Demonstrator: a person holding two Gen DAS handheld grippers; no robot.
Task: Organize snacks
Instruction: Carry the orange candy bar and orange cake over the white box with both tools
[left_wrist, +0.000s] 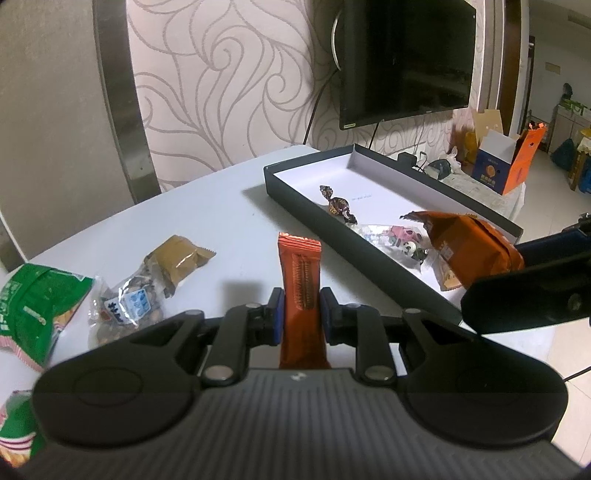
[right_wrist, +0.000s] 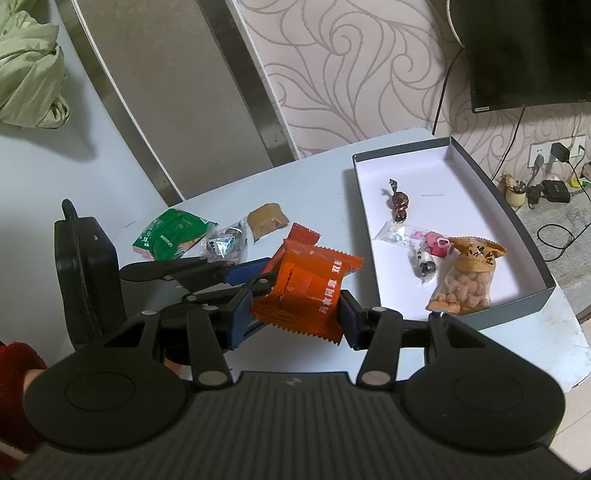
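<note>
The white table (right_wrist: 303, 184) spreads under both my grippers, and on its right side lies the shallow dark box (right_wrist: 517, 218) with a white floor, its long walls running away from me toward the patterned wall. My right gripper (right_wrist: 295, 314) hangs over the table just left of the box's near corner, its blue pads pinching the wide orange packet (right_wrist: 306, 284) from both sides, the wrapper tilted and crumpled between them; from the left wrist view that same packet (left_wrist: 476, 251) shows above the box's near end. My left gripper (left_wrist: 299, 314) sits to the left of it, fingers nearly together and pressed on the slim orange bar (left_wrist: 299, 280), which stands up between the pads above the tabletop. Still loose on the table to the left are the green bag (right_wrist: 170, 238), the clear nut packet (right_wrist: 225, 243) touching it, and the small brown packet (right_wrist: 267, 219) just beyond. Inside the box, at the near end, lies the peanut bag (right_wrist: 465, 284) with a tan top; just beside it the clear packet with pink and panda figures (right_wrist: 421, 247); farther in, apart from these, the small dark twist-wrapped candy (right_wrist: 399, 201).
</note>
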